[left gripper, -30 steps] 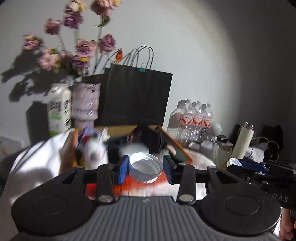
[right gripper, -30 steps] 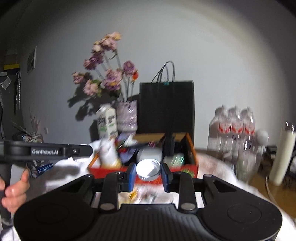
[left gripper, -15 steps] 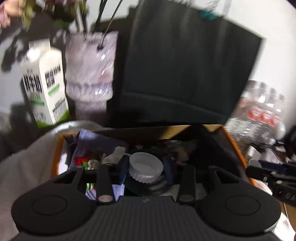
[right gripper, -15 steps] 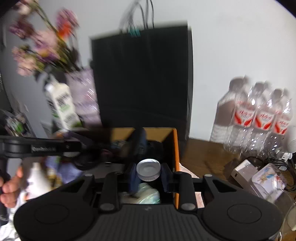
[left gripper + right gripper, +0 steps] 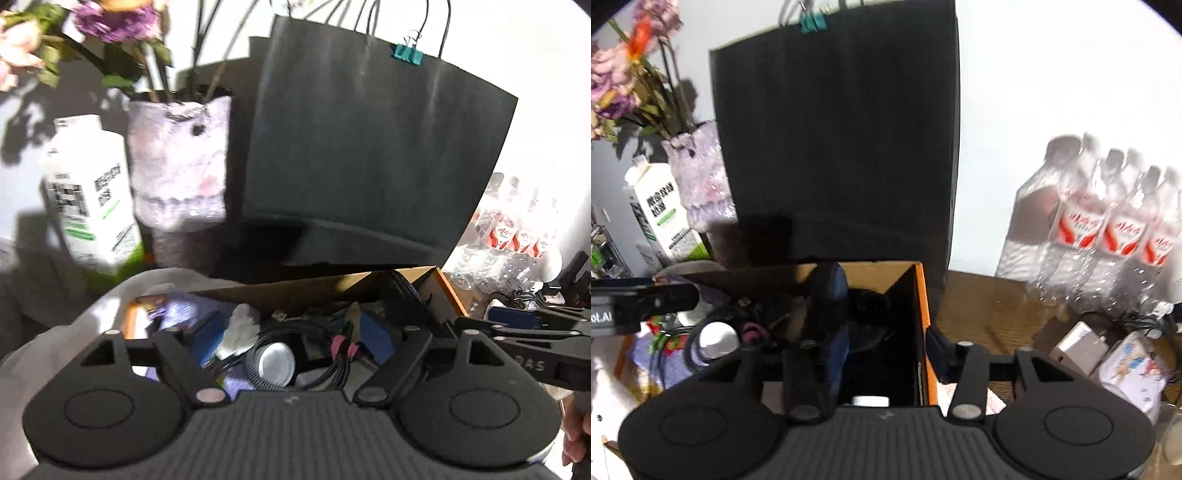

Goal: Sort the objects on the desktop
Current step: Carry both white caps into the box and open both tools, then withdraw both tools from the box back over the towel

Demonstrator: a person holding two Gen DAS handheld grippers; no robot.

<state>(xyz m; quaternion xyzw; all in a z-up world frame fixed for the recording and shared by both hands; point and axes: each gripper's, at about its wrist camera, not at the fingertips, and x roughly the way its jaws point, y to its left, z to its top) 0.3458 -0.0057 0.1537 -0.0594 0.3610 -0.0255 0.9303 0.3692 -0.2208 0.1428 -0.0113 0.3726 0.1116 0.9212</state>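
Note:
An orange cardboard box [image 5: 441, 284] [image 5: 921, 295] holds several items. My left gripper [image 5: 291, 343] is open above the box's left part. A white cap [image 5: 276, 363] lies below it among black coiled cables [image 5: 332, 365]; it also shows in the right wrist view [image 5: 718, 339]. My right gripper [image 5: 866, 350] is open over the box's right part. A second white cap [image 5: 870, 400] lies low in the dark compartment, partly hidden by the gripper body. A dark blue object [image 5: 829, 295] stands upright inside.
A black paper bag [image 5: 838, 129] stands behind the box, with a vase of flowers [image 5: 179, 162] and a milk carton [image 5: 88, 188] to its left. Water bottles [image 5: 1108, 221], a white charger [image 5: 1076, 345] and a tissue pack [image 5: 1132, 373] are on the wooden table at right.
Both grippers moved over the box, opened and let go of their white caps. The caps now lie inside the box.

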